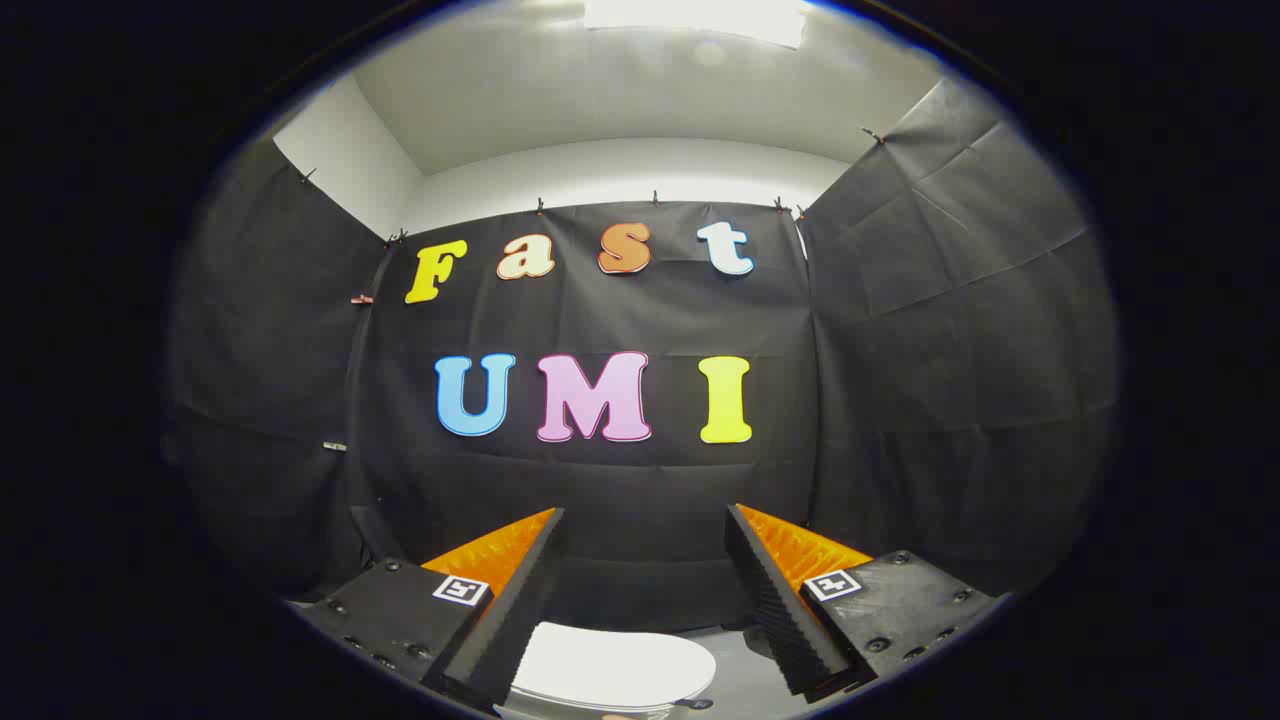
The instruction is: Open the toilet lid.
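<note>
We look forward along our gripper, whose two fingers reach up and away from us with a wide gap between them; the jaws stand far apart and nothing is held or touched by either one. Taking the toilet lid as our landmark, it lies low down, below the gripper and between the bases of the two fingers, nearer to the left finger, which crosses in front of its left edge. The lid is white, smooth and rounded, and it lies flat and closed over the seat, whose rim shows as a thin band just beneath it. To the right of the lid we see a strip of pale floor running toward the right finger. Beyond the lid, a wall of black cloth rises straight up, with more black cloth panels folding in on either side of it. Well above the lid, over the top of the cloth, there is a plain white wall and a white ceiling with a bright light panel.
</note>
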Action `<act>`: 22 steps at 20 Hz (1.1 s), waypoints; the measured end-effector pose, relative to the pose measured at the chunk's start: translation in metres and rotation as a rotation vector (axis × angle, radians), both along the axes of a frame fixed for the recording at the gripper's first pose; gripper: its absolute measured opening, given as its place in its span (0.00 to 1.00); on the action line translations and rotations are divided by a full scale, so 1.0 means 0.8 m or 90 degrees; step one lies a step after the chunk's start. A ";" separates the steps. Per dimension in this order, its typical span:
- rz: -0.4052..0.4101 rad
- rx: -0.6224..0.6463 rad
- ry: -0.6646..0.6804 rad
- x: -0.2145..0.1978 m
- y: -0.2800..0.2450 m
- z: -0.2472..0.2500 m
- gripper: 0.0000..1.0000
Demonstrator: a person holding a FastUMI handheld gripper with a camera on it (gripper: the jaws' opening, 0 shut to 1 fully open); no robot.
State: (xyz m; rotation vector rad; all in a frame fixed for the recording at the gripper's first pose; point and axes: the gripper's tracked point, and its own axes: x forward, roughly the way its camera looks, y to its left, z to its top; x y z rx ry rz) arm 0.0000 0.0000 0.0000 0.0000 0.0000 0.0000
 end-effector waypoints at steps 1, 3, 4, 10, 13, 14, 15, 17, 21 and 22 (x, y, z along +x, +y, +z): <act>-0.001 -0.001 -0.005 -0.002 0.000 0.004 0.98; 0.000 0.001 -0.014 -0.004 0.001 0.008 0.98; 0.000 0.003 -0.016 -0.004 0.001 0.009 0.98; -0.003 0.000 -0.008 -0.004 0.000 0.005 0.98; -0.005 0.003 -0.006 -0.003 0.001 0.005 0.98; -0.007 0.003 -0.005 -0.002 0.000 0.005 0.98; -0.008 0.002 -0.004 -0.002 0.000 0.004 0.98; -0.009 0.003 -0.001 0.000 0.000 0.003 0.98; -0.015 0.013 0.007 0.002 -0.004 -0.001 0.99; -0.017 0.014 0.008 0.003 -0.005 -0.002 0.99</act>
